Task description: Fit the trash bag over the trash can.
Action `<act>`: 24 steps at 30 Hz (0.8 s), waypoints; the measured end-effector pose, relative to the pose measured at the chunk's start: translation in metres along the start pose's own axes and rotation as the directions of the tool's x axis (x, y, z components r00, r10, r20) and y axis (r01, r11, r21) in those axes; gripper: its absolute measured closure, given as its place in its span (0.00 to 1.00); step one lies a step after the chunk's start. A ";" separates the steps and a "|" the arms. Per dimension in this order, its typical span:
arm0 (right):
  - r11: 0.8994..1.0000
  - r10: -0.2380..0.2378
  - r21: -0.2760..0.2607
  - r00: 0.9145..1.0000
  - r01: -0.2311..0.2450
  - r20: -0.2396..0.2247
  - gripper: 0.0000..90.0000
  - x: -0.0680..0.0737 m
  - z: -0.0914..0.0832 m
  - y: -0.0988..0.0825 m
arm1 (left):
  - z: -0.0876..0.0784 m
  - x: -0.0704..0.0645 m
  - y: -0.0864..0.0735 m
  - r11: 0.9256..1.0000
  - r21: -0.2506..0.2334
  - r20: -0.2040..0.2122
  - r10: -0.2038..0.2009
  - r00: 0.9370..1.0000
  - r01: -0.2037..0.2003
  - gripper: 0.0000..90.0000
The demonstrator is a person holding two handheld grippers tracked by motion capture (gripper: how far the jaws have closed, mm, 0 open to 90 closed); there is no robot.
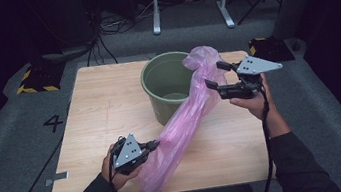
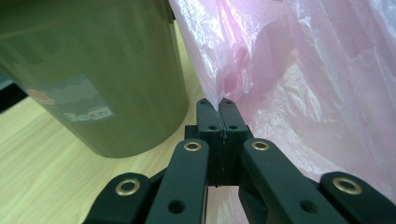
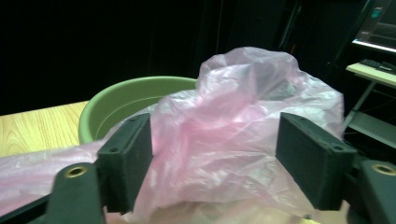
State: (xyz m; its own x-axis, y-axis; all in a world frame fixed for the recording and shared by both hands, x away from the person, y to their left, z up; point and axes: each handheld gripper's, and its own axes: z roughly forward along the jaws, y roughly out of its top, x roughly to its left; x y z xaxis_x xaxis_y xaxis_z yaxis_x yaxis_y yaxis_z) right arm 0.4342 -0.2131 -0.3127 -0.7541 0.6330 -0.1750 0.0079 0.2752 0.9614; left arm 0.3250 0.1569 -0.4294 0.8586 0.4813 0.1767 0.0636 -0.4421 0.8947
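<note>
Left gripper: your left gripper (image 1: 152,144) was clamped shut on a fold of the pink bag (image 1: 182,124), low on its length, near the table's front edge
Right gripper: your right gripper (image 1: 216,75) had its jaws spread wide beside the bag's bunched top; in the right gripper view the film sat between the pads without being pressed
Bag position: the pink bag lay stretched diagonally across the table (image 1: 100,116), its top end leaning on the rim of the green bucket (image 1: 155,75)
Risk, bag top: with the right jaws off it, the bunched end could have slumped off the rim onto the table instead of into the bucket
Risk, thin film: pulling hard from the one left pinch could have torn the plastic or slipped it free
Risk, bucket: a tug on the draped bag might have tipped or dragged the light bucket
Count: one bag, one bucket, two grippers, one table
</note>
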 end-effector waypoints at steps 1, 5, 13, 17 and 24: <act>1.000 0.014 -0.006 0.999 -0.014 0.039 0.29 -0.001 -0.009 -0.002 | 0.001 -0.001 -0.001 1.000 0.001 0.005 -0.002 1.000 0.002 1.00; 0.983 0.171 0.050 0.977 -0.179 0.127 0.23 -0.014 -0.004 -0.013 | 0.004 -0.003 -0.002 1.000 0.011 0.012 0.006 1.000 -0.006 1.00; 0.933 0.317 0.179 0.948 -0.311 -0.005 0.44 -0.031 0.025 -0.028 | 0.009 -0.003 -0.003 1.000 0.015 0.023 0.004 1.000 -0.005 1.00; 0.950 0.249 0.197 0.969 -0.244 0.000 0.65 -0.026 0.026 -0.023 | 0.013 -0.005 -0.003 1.000 0.028 0.036 0.014 0.999 -0.015 1.00; 0.970 0.175 0.168 0.985 -0.174 0.012 0.89 -0.020 0.026 -0.018 | 0.013 -0.007 -0.001 0.999 0.029 0.048 0.031 0.998 -0.032 1.00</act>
State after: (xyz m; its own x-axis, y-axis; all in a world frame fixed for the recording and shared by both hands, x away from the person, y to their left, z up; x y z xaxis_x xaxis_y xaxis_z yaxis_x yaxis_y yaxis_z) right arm 0.4664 -0.2114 -0.3320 -0.7332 0.6800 -0.0069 0.2492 0.2780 0.9277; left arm 0.3255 0.1440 -0.4371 0.8837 0.4303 0.1844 0.0506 -0.4794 0.8762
